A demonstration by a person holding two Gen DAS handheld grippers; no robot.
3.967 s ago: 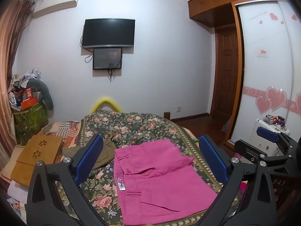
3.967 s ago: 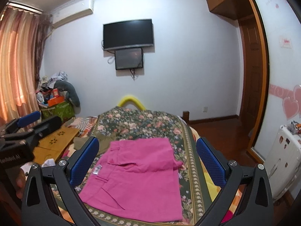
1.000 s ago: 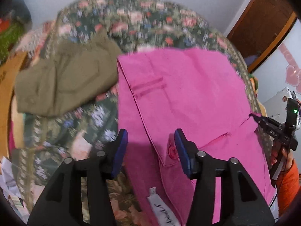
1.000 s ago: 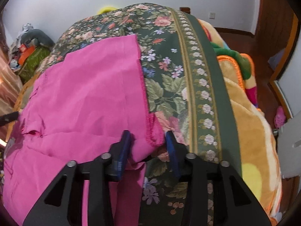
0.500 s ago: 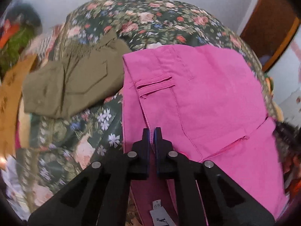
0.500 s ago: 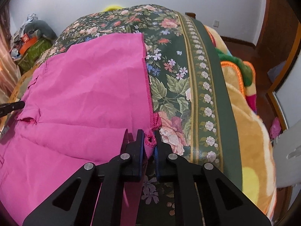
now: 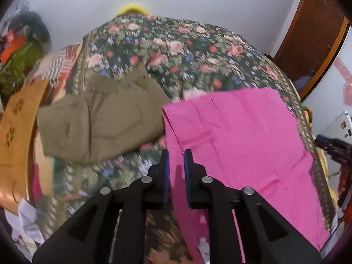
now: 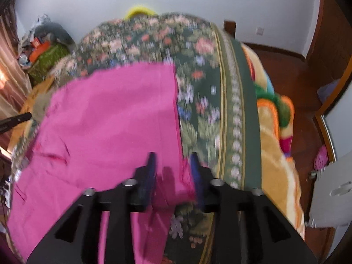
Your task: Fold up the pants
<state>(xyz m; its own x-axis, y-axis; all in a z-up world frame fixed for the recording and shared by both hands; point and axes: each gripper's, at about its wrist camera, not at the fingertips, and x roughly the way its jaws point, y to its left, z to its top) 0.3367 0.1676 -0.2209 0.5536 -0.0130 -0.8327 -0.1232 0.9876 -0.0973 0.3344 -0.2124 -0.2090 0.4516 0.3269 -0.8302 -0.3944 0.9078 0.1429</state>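
Pink pants lie on the floral bedspread, partly folded over themselves. My left gripper is nearly shut, its blue pads pinching the pants' left edge. In the right wrist view the pants fill the left half. My right gripper has its jaws a little apart with the pants' right edge between them. The view is blurred and I cannot tell if the pads grip the cloth. The other gripper shows at the right edge of the left wrist view.
Olive folded pants lie left of the pink ones. A brown cardboard board and clutter sit at the bed's left. An orange blanket hangs off the bed's right side, with wooden floor and a door beyond.
Both grippers closed on the pants' side edges and have lifted and tilted up. The right jaws have opened a little since half a second ago. Both views are now motion-blurred.
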